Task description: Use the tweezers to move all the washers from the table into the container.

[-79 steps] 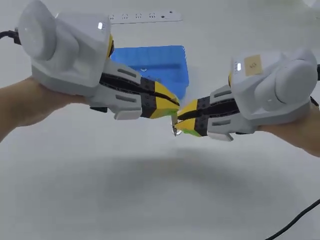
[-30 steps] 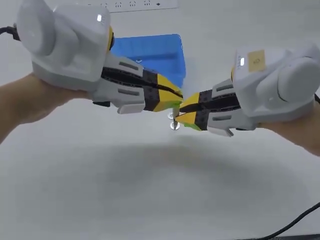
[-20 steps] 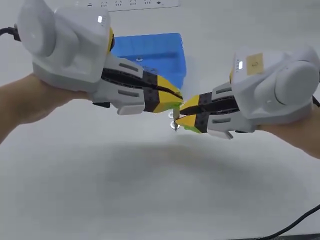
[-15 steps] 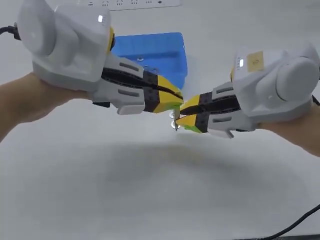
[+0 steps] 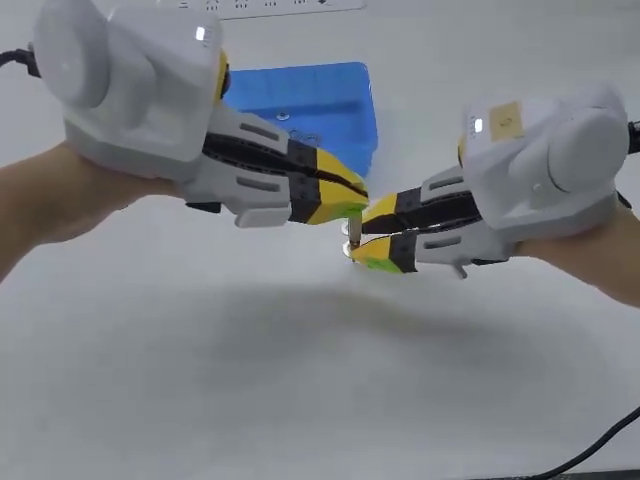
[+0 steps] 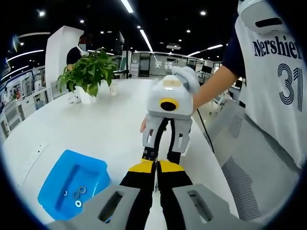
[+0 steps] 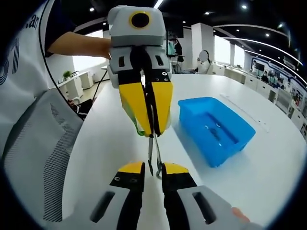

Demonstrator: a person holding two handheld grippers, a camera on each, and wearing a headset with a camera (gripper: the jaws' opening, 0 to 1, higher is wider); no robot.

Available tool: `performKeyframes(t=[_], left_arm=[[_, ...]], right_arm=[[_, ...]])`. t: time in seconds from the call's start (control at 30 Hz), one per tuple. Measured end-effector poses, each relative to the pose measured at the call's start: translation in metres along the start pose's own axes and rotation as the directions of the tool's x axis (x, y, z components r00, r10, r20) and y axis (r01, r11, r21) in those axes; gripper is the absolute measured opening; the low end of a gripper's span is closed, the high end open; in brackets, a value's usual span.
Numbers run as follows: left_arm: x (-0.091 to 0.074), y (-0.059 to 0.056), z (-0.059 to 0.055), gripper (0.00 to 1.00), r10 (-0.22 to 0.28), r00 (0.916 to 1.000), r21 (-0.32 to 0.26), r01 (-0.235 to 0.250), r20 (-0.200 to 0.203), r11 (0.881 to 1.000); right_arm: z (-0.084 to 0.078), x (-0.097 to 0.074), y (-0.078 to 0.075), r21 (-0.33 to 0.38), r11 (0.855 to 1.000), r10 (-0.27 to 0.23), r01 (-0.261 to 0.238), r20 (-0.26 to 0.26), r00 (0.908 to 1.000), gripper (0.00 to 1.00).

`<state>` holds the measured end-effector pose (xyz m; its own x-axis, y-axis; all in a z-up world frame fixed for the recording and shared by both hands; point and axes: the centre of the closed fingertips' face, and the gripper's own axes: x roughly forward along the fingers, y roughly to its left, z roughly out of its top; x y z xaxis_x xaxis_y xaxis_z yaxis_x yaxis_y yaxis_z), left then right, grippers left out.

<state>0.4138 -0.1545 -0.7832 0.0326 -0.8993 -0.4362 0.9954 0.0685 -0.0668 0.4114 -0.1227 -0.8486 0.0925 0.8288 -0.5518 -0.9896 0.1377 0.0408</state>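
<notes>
My left gripper (image 5: pixel 352 208) is shut on the top of thin metal tweezers (image 5: pixel 350 232), which hang point down over the white table. My right gripper (image 5: pixel 358 238) comes in from the right, jaws closed in on the tweezers' arms (image 7: pixel 152 153) near their tips. A small steel washer (image 5: pixel 347 251) sits at the tweezers' points, partly hidden by the jaws. The blue container (image 5: pixel 350 85) stands just behind the grippers with a few washers (image 6: pixel 76 194) in it. From the right gripper view the left gripper (image 7: pixel 152 132) faces me head on.
A white power strip (image 5: pixel 290 5) lies along the table's far edge. A black cable (image 5: pixel 600 445) crosses the near right corner. A potted plant (image 6: pixel 88 72) stands far down the table, and a mesh chair (image 6: pixel 249 182) is beside it.
Both grippers have stayed joined at the tweezers over the same spot. The right gripper's lower jaw has dropped slightly, hiding more of the washer.
</notes>
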Motion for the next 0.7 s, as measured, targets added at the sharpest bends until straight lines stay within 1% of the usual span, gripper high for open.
performKeyframes(t=[0.13, 0.27, 0.37, 0.47, 0.63, 0.7], left_arm=[[-0.0012, 0.0014, -0.0006, 0.05, 0.004, 1.0000, 0.001, -0.004, -0.001, 1.000], [-0.0028, 0.0020, -0.0015, 0.05, 0.007, 1.0000, 0.012, -0.007, -0.007, 1.000], [-0.0031, 0.0016, -0.0016, 0.05, 0.008, 0.9999, 0.018, -0.007, -0.007, 1.000], [-0.0022, 0.0000, -0.0011, 0.05, 0.007, 0.9999, 0.040, -0.006, -0.010, 0.999], [-0.0013, -0.0003, 0.0000, 0.05, 0.005, 1.0000, 0.045, -0.005, -0.006, 0.999], [-0.0012, 0.0001, 0.0010, 0.05, 0.008, 1.0000, 0.056, -0.008, -0.004, 0.998]], right_arm=[[0.0050, 0.0013, -0.0045, -0.001, 1.000, -0.013, 0.013, 0.014, 0.9998, 0.14], [0.0043, 0.0030, -0.0030, -0.034, 0.999, -0.010, 0.010, 0.000, 0.9999, 0.14], [0.0041, 0.0035, -0.0024, -0.041, 0.999, -0.016, 0.016, -0.003, 0.9999, 0.13], [0.0036, 0.0031, -0.0027, -0.045, 0.999, -0.026, 0.025, -0.005, 0.9997, 0.13], [0.0032, 0.0014, -0.0044, -0.047, 0.998, -0.034, 0.034, -0.006, 0.9994, 0.13], [0.0035, 0.0004, -0.0057, -0.049, 0.998, -0.041, 0.041, -0.004, 0.9992, 0.13]])
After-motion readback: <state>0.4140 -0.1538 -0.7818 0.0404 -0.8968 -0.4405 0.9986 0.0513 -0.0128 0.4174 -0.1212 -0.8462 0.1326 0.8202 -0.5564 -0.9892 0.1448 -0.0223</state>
